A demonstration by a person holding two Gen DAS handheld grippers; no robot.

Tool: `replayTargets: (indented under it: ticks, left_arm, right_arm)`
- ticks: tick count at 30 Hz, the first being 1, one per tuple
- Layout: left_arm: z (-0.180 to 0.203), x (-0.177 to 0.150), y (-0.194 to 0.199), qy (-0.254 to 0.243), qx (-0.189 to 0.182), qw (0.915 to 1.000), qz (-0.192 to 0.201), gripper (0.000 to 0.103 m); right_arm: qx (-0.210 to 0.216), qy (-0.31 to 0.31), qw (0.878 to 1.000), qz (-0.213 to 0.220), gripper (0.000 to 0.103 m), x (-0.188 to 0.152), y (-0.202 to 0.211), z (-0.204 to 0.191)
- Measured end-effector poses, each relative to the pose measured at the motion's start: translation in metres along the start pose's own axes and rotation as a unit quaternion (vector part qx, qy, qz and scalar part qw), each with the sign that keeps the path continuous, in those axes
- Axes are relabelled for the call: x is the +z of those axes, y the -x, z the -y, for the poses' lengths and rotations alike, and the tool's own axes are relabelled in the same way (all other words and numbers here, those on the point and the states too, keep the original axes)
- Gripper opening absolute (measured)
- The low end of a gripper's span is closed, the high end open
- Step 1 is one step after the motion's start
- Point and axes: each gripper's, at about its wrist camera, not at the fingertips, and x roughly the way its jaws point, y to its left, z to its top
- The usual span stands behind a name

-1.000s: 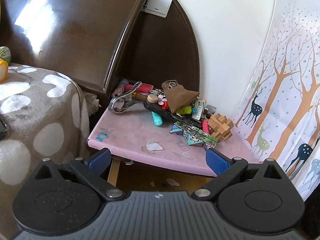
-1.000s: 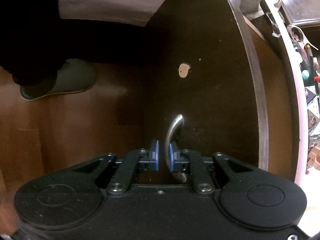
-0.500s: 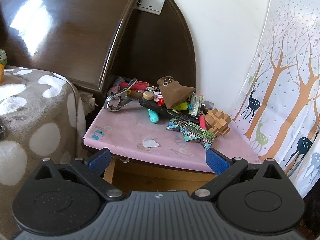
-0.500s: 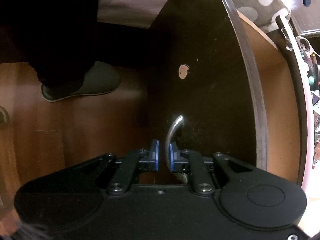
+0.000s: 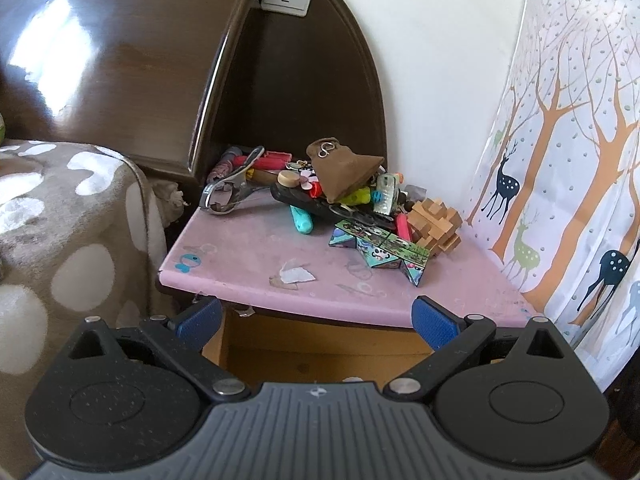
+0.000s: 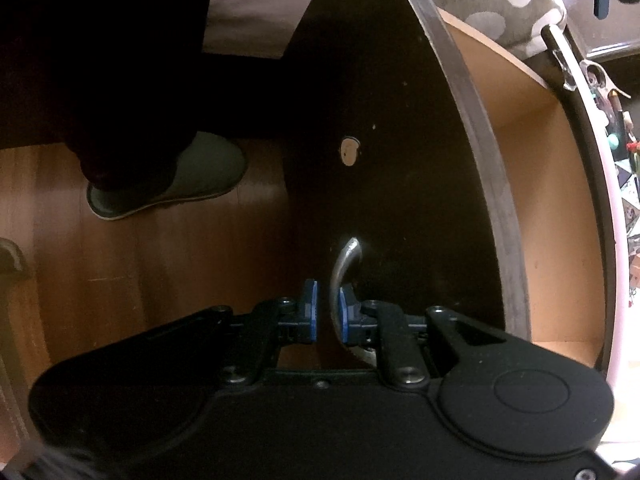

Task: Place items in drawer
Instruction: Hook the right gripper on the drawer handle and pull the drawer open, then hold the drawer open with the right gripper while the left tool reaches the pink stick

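Note:
In the right wrist view my right gripper [image 6: 327, 312] is shut on the curved metal handle [image 6: 343, 264] of the dark drawer front [image 6: 392, 168]. The drawer stands pulled out and its light wooden inside [image 6: 548, 216] shows bare. In the left wrist view my left gripper [image 5: 316, 318] is open and empty, held above the open drawer [image 5: 320, 348] in front of the pink nightstand top [image 5: 248, 252]. A pile of items lies at its back: a brown pouch [image 5: 344, 172], metal pliers [image 5: 230, 192], a wooden puzzle [image 5: 436, 220], a patterned folding cube [image 5: 384, 248], a teal piece [image 5: 301, 220].
A spotted brown blanket [image 5: 60, 240] covers the bed on the left. A dark headboard [image 5: 120, 60] stands behind it. A deer-print curtain [image 5: 568, 160] hangs on the right. A foot in a grey slipper [image 6: 172, 180] stands on the wooden floor left of the drawer.
The drawer has slid further out with my right gripper on its handle, so more of its wooden inside shows. The left gripper has drawn back and risen a little, still open.

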Motion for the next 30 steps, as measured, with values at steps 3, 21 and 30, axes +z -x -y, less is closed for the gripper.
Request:
replayTargets:
  ticks: [3,21,30]
  left_arm:
    - [0.008,-0.003,-0.006,-0.015,0.0,0.9998,-0.01,0.102]
    - [0.058,0.003,-0.03,-0.001,0.007,0.9997,-0.023,0.102]
    - [0.093,0.03,-0.089,0.0,0.002,0.9984,-0.057,0.102]
  right_arm:
    - [-0.015,-0.003,1.0,0.013,0.019,-0.004,0.005,0.001]
    - [-0.004,-0.046,0.998,0.039,0.023,-0.003,0.005,0.013]
    - [-0.006,-0.038,0.998,0.049,0.024,-0.001,0.004,0.011]
